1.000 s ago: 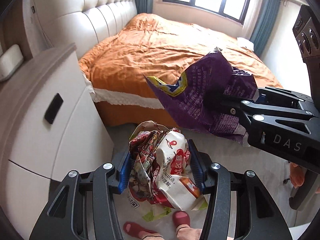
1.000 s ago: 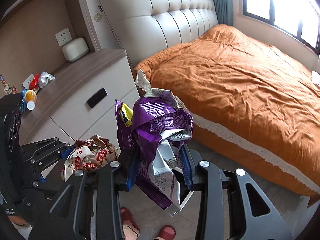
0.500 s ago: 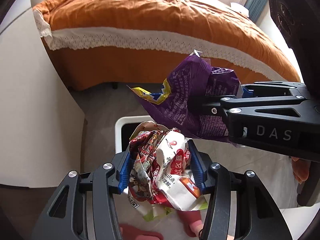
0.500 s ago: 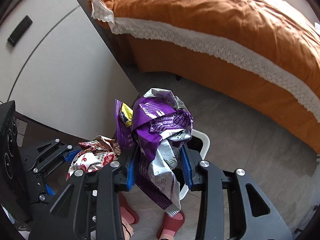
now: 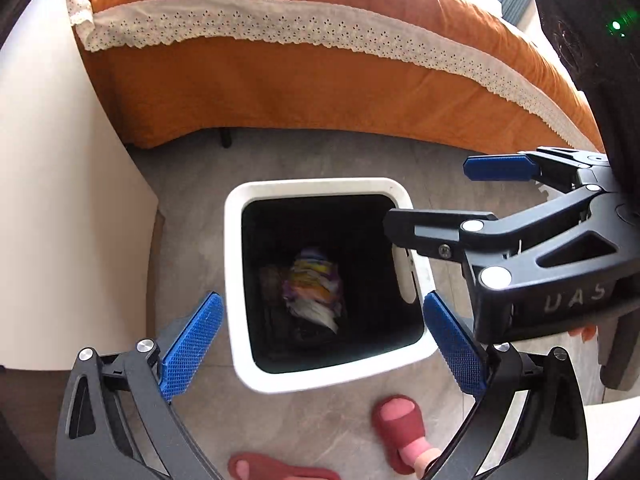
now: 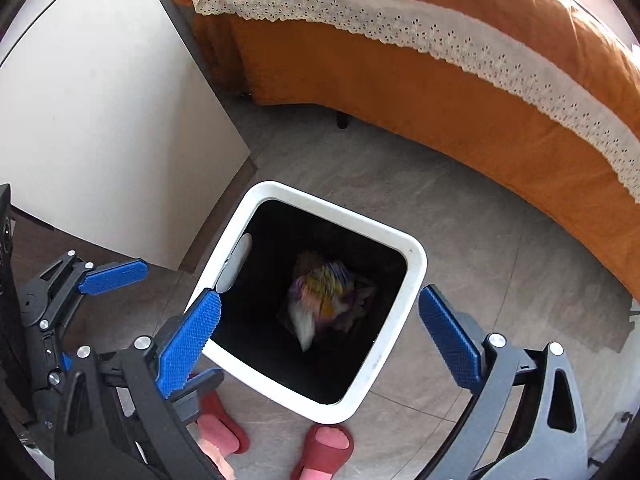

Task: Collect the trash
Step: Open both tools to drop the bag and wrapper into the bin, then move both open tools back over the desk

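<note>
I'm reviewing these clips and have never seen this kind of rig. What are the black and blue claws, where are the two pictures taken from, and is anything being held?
No robot here: a person carries a hand-held gripper in each hand, with a fisheye camera on each looking along its two fingers. One picture is from the left hand-held gripper, the other from the right hand-held gripper; each also shows the other at its edge. Both have just been opening and hold nothing. Below them on the grey floor stands a white bin with crumpled snack wrappers inside. Behind is an orange bed, beside it a white cabinet. The person's red slippers show at the bottom.
</note>
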A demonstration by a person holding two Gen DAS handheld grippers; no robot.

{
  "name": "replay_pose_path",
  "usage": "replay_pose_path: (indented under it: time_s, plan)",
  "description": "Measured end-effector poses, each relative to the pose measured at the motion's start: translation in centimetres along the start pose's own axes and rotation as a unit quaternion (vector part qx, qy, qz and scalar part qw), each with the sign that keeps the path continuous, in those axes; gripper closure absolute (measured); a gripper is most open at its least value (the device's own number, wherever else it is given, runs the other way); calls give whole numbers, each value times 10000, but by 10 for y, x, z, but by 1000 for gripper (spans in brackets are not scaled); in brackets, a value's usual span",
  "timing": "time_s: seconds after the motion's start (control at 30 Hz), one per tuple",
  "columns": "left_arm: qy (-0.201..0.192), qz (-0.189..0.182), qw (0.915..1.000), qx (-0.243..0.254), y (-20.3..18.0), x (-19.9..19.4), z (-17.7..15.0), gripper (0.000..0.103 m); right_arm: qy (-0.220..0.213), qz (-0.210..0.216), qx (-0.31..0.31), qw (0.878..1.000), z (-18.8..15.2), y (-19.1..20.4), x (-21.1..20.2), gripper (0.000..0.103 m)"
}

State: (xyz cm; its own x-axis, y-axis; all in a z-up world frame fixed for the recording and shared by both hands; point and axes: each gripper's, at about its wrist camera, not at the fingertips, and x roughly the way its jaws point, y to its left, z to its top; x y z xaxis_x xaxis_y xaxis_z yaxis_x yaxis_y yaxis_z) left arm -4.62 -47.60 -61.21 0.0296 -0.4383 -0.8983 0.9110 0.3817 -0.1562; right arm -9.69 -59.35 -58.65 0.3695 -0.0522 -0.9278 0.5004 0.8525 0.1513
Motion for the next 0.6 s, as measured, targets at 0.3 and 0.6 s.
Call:
replay_pose_path:
  time_s: [0.3, 0.6]
  plan:
    - [-271, 159, 9993, -215, 9, -63, 22, 5, -230, 10, -68, 9997, 21, 17, -50, 4]
    - [-766, 327, 9955, -449, 10, -190, 65, 5, -865, 76, -397, 9954, 60, 59, -172, 4]
